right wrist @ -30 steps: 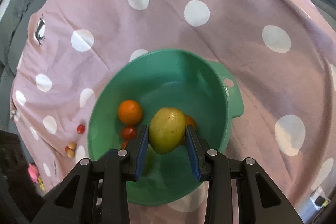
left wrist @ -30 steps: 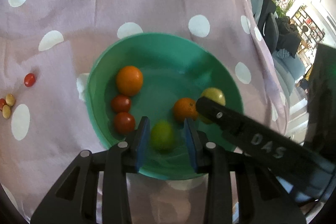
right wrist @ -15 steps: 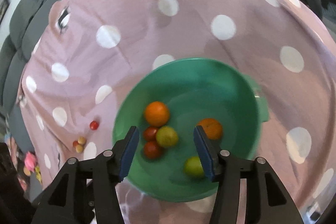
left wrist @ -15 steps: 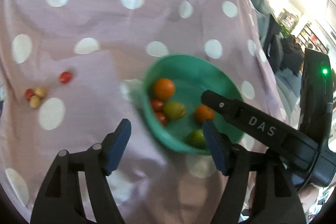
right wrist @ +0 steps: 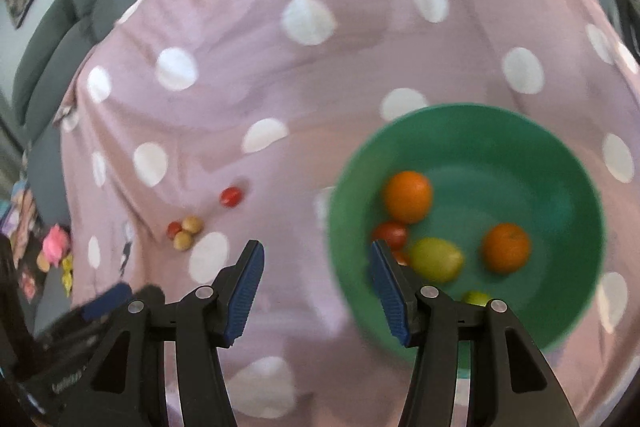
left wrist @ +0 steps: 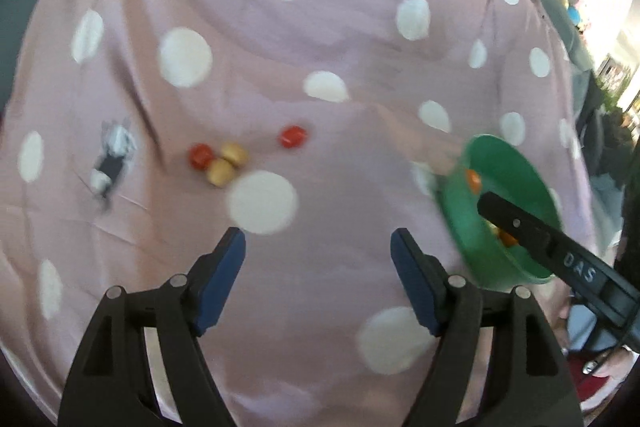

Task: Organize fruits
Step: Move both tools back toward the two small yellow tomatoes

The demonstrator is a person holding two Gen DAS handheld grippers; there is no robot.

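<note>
A green bowl (right wrist: 560, 155) sits on the pink dotted cloth and holds two oranges (right wrist: 408, 197), red tomatoes (right wrist: 391, 233), a yellow-green lemon (right wrist: 436, 259) and a lime (right wrist: 476, 297). In the left wrist view the bowl (left wrist: 460, 223) is at the right. On the cloth lie a lone red tomato (left wrist: 293, 136) and a cluster of one red tomato (left wrist: 201, 155) and two small yellow fruits (left wrist: 226, 163). They also show in the right wrist view (right wrist: 185, 231). My left gripper (left wrist: 318, 249) is open and empty, short of the loose fruits. My right gripper (right wrist: 314, 263) is open and empty at the bowl's left rim.
The pink cloth with white dots (left wrist: 280, 27) covers a grey sofa (right wrist: 52, 39). The right gripper's black body (left wrist: 560, 255) crosses over the bowl in the left wrist view. Toys (right wrist: 54, 247) lie at the left edge.
Both grippers let go of their fruit into the bowl, opened wide and swung left. The left one now faces the loose fruits on the cloth.
</note>
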